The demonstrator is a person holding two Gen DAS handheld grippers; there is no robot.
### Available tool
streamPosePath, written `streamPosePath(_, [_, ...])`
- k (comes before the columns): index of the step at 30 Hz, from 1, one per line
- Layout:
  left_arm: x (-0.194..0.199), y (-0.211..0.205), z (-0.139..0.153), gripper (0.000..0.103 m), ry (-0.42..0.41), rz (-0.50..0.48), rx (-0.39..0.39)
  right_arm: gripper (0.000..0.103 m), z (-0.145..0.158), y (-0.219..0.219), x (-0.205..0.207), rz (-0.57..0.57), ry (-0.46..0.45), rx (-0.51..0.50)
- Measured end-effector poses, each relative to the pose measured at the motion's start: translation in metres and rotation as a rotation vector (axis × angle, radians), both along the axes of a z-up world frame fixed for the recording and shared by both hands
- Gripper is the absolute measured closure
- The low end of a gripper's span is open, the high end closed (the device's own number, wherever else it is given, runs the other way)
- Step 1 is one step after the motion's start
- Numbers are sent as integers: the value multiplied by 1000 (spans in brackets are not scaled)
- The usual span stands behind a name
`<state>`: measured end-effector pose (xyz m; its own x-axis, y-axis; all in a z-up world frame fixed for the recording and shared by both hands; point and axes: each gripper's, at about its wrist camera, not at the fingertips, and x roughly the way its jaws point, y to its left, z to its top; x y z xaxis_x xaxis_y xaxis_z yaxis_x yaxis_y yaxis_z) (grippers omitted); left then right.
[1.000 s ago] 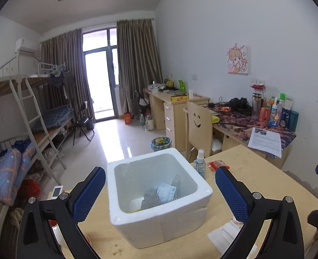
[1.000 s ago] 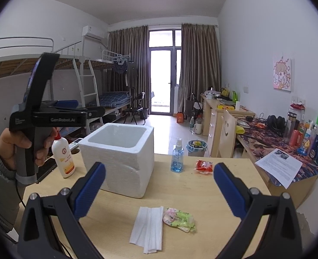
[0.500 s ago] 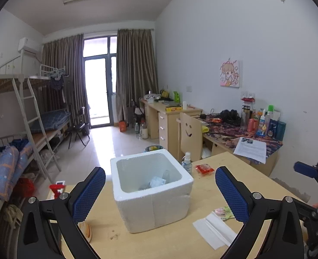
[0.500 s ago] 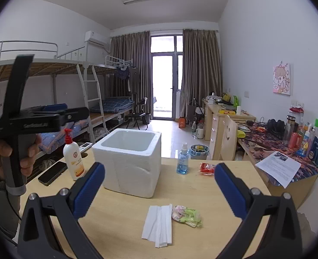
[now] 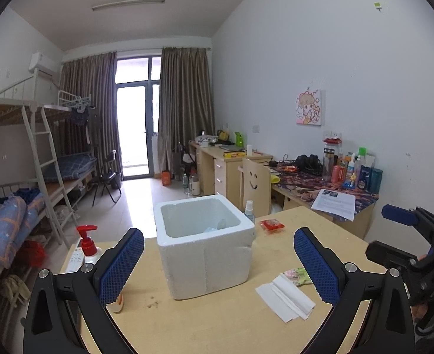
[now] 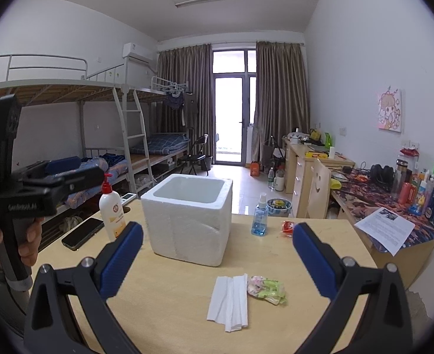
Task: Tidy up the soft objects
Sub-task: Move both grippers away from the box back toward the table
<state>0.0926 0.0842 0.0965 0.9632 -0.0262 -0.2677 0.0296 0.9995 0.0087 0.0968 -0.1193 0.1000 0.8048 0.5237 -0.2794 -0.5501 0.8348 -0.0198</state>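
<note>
Both tools released, jaws wide, nothing held. Left gripper (image 5: 218,265) frames the foam box (image 5: 205,244) at frame centre: white, grainy, thick-walled, square, open top, dent on its right front edge; some pale items inside, too small to tell. Right gripper (image 6: 217,256) hangs over the near table (image 6: 172,309), smooth light wood with small specks. Lower centre of the right view: folded tissue (image 6: 230,301), flat white strips, creased, and touching its right side a crinkly soft pack (image 6: 265,289), pink-green print. Both lie apart from the box, with bare wood around them and toward the near edge. Blue spray bottle (image 6: 259,215), clear plastic, stands just right of the box; red packet (image 6: 287,226) further right, near the far edge. Left of the box: lotion bottle (image 6: 111,209) with red pump, then a black phone (image 6: 82,233) near the left table edge. A hand (image 6: 29,242) at far left grips the left tool's handle. Table's right side is open up to its edge.
</note>
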Motion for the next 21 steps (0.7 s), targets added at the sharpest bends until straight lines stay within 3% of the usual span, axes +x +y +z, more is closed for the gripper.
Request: streamPosePath(21, [-28, -5, -35, 1, -27, 13, -26, 1, -23, -1, -9, -19, 20, 29])
